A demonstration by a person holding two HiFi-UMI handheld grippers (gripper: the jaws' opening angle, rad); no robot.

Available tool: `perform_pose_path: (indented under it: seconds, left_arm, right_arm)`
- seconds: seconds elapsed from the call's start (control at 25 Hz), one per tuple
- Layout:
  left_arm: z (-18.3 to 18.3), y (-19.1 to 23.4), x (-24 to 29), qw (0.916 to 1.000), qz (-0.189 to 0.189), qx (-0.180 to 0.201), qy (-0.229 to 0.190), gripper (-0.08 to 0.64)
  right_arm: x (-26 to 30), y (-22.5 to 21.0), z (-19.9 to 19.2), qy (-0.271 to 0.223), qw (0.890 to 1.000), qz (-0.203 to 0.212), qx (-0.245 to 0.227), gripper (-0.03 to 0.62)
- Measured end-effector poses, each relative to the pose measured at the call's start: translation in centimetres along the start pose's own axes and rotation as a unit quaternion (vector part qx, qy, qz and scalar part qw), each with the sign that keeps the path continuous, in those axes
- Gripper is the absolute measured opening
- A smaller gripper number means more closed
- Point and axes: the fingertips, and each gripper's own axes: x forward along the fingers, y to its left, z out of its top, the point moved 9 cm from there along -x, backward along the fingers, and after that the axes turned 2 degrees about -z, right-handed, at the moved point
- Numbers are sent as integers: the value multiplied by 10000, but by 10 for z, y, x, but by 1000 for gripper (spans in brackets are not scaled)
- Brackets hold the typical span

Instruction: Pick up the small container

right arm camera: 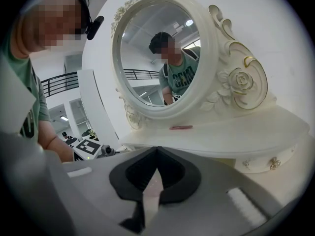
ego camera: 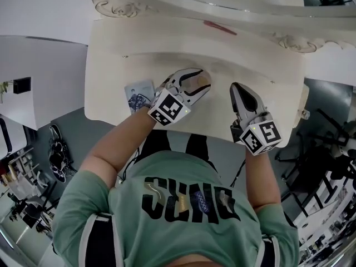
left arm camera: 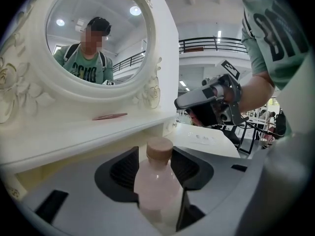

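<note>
left gripper pinches the small container by its body, near the desk's front edge. right gripper pressed together, empty. recommend a straight, level lift, cap uppermost.

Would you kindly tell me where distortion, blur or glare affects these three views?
Head view: fisheye bends the vanity table. Left gripper view: the small container sits close to the lens and looks soft; ceiling lights glare in the mirror. Right gripper view: dark corner vignette, fingers slightly soft.
</note>
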Motion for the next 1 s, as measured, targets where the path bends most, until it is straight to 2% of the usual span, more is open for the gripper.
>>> perform_pose_path:
  seconds: [0.2,0.28,0.48,0.76,1.0]
  left_arm:
    - [-1,-2,7,10000,6,51,-78,193]
    - [0,-4,8,9997,-80,176,-119,138]
    - [0,-5,8,9992,-128,347,-170,130]
    - [2,-3,5,9996,32,212,-170,130]
    - [11,-6,-3,9996,28,173,-225,130]
  right_arm:
    - [-4,-2,-6,27,10000,-25,24,9]
    - [-5,-3,-7,30,10000,-33,34,9]
    - [-9,-3,-12,37,10000,-37,46,9]
    - [-17,1,-12,-3,10000,-73,11,9]
    - [-24,4,-8,-58,9999,-118,-21,9]
